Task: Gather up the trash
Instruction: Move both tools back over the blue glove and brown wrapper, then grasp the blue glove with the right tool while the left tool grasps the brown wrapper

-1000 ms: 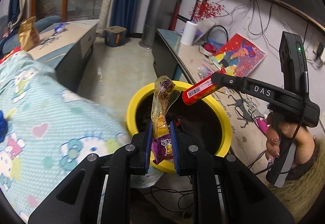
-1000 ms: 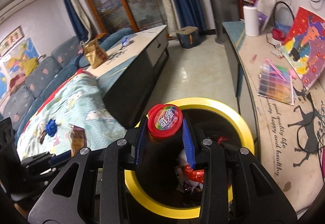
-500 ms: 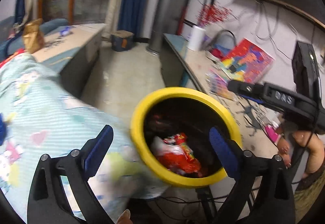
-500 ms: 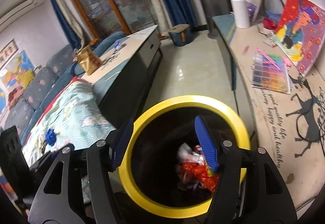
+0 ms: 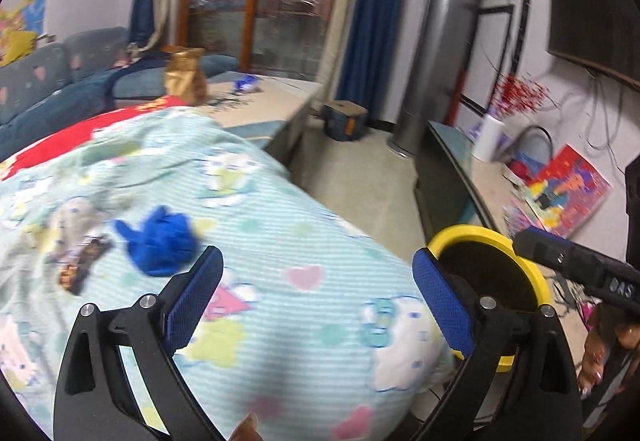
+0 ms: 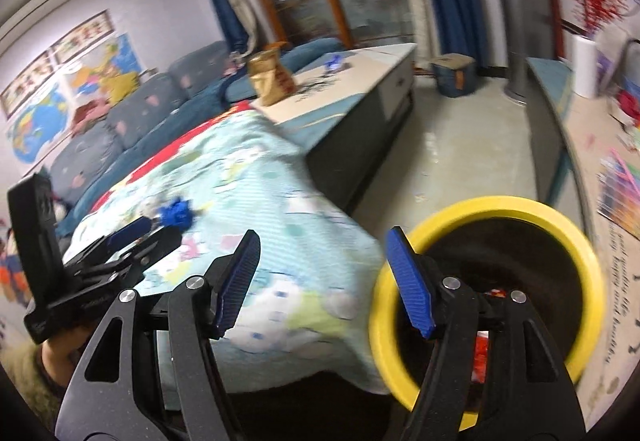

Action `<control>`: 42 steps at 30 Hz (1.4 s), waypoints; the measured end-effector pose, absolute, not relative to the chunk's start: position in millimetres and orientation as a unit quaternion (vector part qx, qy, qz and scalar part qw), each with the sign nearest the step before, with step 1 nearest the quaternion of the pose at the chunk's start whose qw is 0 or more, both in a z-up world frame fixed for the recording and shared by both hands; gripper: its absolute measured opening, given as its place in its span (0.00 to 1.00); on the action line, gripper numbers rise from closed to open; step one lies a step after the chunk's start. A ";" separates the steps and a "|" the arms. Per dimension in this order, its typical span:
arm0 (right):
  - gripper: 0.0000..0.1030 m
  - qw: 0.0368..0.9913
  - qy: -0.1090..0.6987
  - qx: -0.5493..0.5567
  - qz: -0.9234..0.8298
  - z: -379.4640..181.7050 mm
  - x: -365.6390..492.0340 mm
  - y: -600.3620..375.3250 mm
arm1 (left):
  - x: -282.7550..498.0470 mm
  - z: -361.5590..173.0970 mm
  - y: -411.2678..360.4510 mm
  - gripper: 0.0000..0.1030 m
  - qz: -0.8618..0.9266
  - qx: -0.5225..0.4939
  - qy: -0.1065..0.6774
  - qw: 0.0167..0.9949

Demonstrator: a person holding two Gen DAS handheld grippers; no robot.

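- Left wrist view, far left: a dark crumpled wrapper (image 5: 82, 265) lies flat on the pale blue cartoon-print blanket (image 5: 280, 241), beside a ball of bright blue scrap (image 5: 160, 243). Both are blurred. They look like the trash not yet collected, loose on soft bedding and easy to pinch.
- Centre of that view: the left tongs (image 5: 316, 293) stand spread wide with nothing between the blue pads, having just opened. They point over the blanket, probably so the next piece can be straddled.
- Right of that view: the yellow-rimmed bin (image 5: 532, 273) stands just off the bed's corner, near enough for dropping.
- Right wrist view, left: the left tongs reach toward the blue scrap (image 6: 176, 215), which shows as a small frayed clump.
- Centre: the right tongs (image 6: 324, 281) are partly open and empty, their jaws having just been opening. One pad hangs over the blanket, the other over the bin's rim.
- Right: the bin (image 6: 576, 241) is dark inside, with red wrappers (image 6: 480, 357) glimpsed at the bottom.
- Farther back, a tan paper bag (image 6: 270, 77) stands on the desk (image 6: 360, 81).
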State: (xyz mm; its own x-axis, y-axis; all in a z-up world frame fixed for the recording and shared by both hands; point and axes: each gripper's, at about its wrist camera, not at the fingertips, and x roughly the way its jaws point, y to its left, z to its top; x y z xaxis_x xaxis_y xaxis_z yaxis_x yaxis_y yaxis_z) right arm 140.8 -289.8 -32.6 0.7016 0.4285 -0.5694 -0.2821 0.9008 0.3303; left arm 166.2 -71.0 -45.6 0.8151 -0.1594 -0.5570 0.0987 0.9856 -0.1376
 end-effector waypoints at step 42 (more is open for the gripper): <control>0.10 0.835 0.435 -0.016 0.336 -87.8 219.4 -46.1 | 183.9 -109.7 143.8 0.30 0.066 -0.181 0.388 0.901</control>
